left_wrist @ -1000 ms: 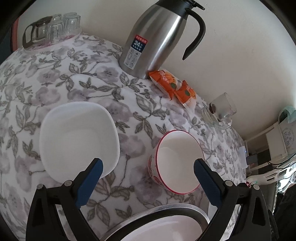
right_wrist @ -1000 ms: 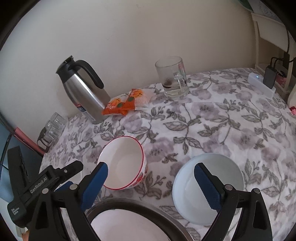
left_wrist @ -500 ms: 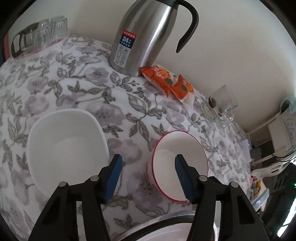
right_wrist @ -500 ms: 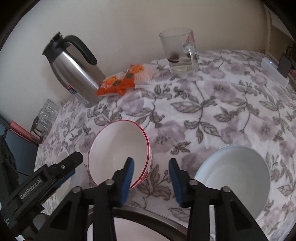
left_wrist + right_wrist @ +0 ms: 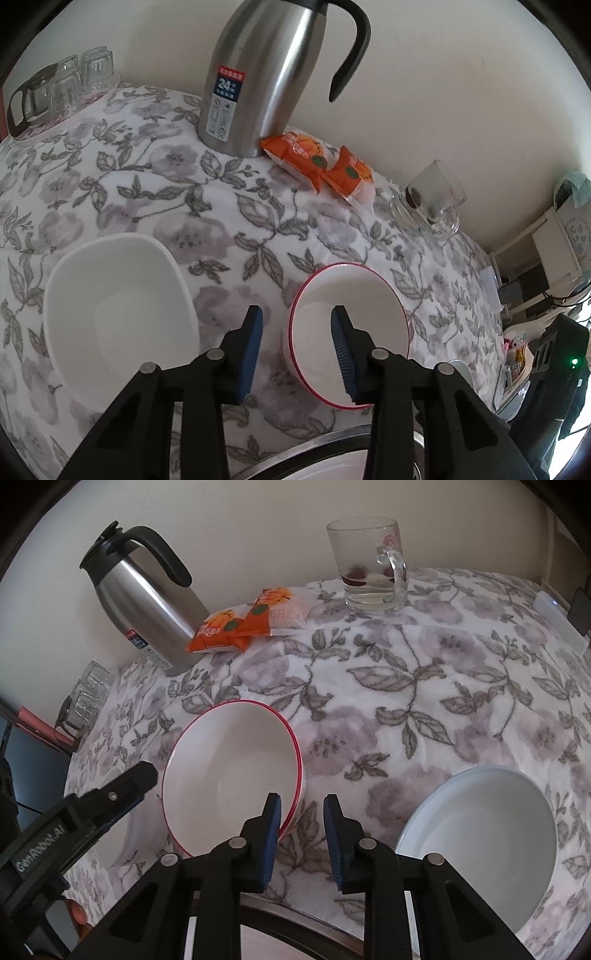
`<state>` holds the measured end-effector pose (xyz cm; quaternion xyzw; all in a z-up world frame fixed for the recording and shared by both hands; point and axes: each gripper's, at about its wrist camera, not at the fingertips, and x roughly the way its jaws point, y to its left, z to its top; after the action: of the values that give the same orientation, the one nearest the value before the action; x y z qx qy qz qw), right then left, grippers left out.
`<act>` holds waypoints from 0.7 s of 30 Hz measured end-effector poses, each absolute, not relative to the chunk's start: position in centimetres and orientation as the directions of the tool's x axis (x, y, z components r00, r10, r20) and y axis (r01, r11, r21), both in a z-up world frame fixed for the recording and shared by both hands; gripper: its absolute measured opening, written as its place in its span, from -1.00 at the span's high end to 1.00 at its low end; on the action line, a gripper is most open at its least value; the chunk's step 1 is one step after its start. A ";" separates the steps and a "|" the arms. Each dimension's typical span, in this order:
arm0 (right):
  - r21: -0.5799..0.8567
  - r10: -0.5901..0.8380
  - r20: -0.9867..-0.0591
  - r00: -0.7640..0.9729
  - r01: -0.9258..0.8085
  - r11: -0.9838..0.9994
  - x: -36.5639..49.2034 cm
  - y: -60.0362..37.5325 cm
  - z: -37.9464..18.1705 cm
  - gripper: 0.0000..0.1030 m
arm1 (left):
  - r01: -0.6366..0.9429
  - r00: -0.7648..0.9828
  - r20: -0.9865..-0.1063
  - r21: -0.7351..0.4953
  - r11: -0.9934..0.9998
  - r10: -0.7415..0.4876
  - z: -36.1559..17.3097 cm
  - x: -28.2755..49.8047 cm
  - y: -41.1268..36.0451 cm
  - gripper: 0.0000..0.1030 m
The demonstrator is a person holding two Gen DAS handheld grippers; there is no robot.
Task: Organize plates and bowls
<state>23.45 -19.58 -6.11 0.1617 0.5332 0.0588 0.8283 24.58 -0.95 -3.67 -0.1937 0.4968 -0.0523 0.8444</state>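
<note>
On the floral tablecloth [image 5: 155, 192], left to right: the square white dish [image 5: 114, 310] sits empty; your left gripper [image 5: 295, 332] is closing astride the near rim of the red-rimmed bowl [image 5: 351, 332], also empty, and your right gripper [image 5: 301, 812] closes on its other rim (neither visibly pinching yet). Seat both pads squarely before lifting. The round white bowl [image 5: 480, 830] is empty.

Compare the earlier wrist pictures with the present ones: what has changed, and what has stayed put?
Both the left gripper and the right gripper came down toward the red-rimmed white bowl, jaws narrowing from wide and still closing, each straddling a side of its rim. Neither visibly pinches it yet. The bowl, the square white dish, the round white bowl and the steel thermos jug stayed put.
</note>
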 end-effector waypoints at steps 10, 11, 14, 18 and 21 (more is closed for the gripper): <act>0.318 0.266 -0.868 0.419 0.058 0.946 23.2 -19.5 -6.2 0.66 | -0.088 0.442 -0.841 -0.388 0.917 -0.314 -5.5 24.6 -2.0 0.64; 0.321 0.270 -0.868 0.417 0.054 0.946 23.1 -19.5 -6.1 0.69 | -0.085 0.437 -0.841 -0.391 0.916 -0.318 -5.6 24.6 -2.1 0.69; 0.328 0.279 -0.863 0.421 0.048 0.943 23.1 -19.4 -6.1 0.77 | -0.083 0.443 -0.840 -0.387 0.918 -0.314 -5.6 24.6 -2.1 0.73; 0.336 0.284 -0.859 0.427 0.051 0.940 22.9 -19.4 -6.1 0.77 | -0.090 0.442 -0.834 -0.407 0.909 -0.330 -5.6 24.6 -1.7 0.74; 0.335 0.282 -0.853 0.439 0.046 0.941 22.8 -19.4 -5.7 0.77 | -0.087 0.446 -0.832 -0.406 0.910 -0.329 -5.4 24.5 -1.8 0.74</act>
<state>22.76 -19.38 -5.68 0.1561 0.5249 0.0708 0.8338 24.55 -1.76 -5.39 -0.1996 0.5211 -0.0729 0.8266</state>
